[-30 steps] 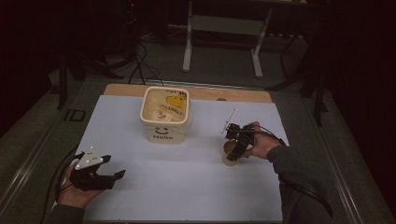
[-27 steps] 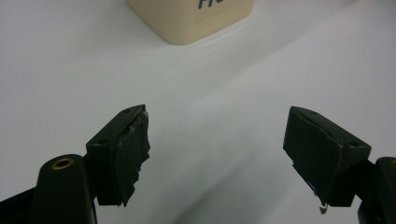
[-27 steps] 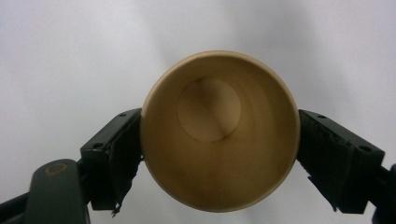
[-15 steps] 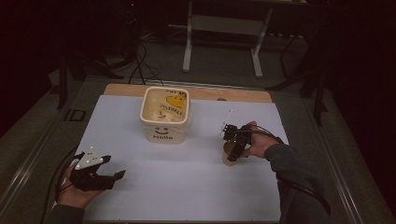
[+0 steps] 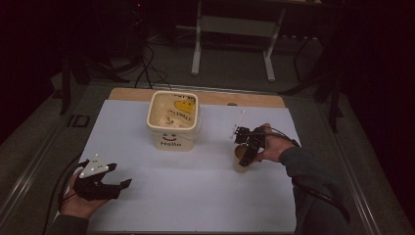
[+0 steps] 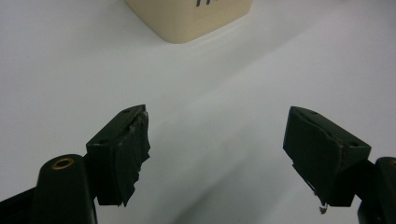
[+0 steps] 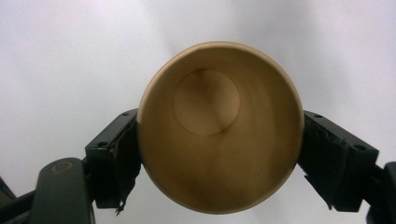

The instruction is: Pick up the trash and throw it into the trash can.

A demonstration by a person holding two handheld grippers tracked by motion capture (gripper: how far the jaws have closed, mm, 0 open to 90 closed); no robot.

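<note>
Cup: paper cup (image 7: 219,140), empty, between the jaws of the right hand-held gripper (image 5: 246,149), clamped at its sides.
Handling: likely light, thin-walled, crushable; grip gently below the rim.
Left hand-held gripper (image 6: 217,158): spread wide, holding nothing.
Views: right gripper view shows the bare bottom; high view shows the tub (image 5: 173,120) well beyond.

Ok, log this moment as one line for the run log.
right tool: closed on upright paper cup, cup empty | left tool: open, holding nothing, low over white mat | tub: mid-table, apart from both
</note>
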